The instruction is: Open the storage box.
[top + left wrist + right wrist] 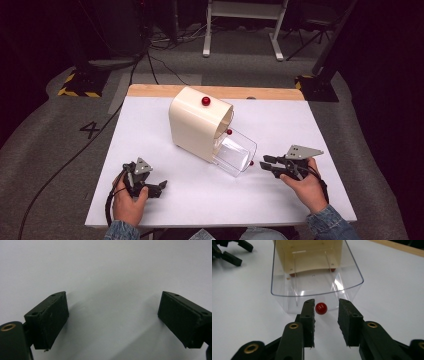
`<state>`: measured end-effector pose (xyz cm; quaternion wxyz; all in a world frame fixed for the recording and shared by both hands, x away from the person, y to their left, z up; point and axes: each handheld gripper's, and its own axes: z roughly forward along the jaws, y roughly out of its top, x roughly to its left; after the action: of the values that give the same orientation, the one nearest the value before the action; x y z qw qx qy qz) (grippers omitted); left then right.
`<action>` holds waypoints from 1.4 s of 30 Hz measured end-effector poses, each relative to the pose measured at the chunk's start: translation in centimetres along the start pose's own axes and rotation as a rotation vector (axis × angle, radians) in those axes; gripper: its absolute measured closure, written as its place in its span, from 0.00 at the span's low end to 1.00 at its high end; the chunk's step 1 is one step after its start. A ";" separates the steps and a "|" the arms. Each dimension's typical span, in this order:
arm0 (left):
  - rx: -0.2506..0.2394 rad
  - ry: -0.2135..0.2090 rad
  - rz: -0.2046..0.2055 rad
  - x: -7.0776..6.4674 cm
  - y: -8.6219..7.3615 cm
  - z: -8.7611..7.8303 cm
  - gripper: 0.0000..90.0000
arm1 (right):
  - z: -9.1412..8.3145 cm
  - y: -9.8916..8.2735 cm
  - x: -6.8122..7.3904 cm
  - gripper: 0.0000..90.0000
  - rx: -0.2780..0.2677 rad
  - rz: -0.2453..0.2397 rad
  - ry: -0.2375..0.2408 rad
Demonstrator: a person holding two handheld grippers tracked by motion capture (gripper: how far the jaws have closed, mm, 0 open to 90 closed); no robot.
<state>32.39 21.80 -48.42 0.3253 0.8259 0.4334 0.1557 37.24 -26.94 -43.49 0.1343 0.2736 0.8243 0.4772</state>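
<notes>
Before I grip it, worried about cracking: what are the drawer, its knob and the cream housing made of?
Clear drawer: likely thin glossy plastic, see-through with glints. Red knob: shiny, maybe plastic or painted wood. Cream housing: smooth, opaque, probably plastic or lacquered wood.

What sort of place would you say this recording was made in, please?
Probably a lab or studio set up for recording. A white-topped table stands on grey carpet, with hazard-striped stand bases, loose cables on the floor, and dark surroundings.
</notes>
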 end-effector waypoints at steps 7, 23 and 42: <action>0.006 -0.002 -0.004 0.0 0.0 0.0 0.11 | -1.5 2.5 -0.3 0.73 -0.034 -0.017 -0.008; -0.004 0.002 0.000 -0.1 0.0 0.0 0.11 | 0.8 7.5 -0.2 0.68 -0.044 -0.054 0.025; -0.010 0.005 0.002 -0.1 -0.2 0.0 0.11 | 6.8 9.7 0.5 0.69 -0.040 -0.099 0.119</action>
<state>32.24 21.82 -48.53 0.3283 0.8242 0.4327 0.1602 43.26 -17.96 -38.56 0.1138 0.2008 0.8337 0.5017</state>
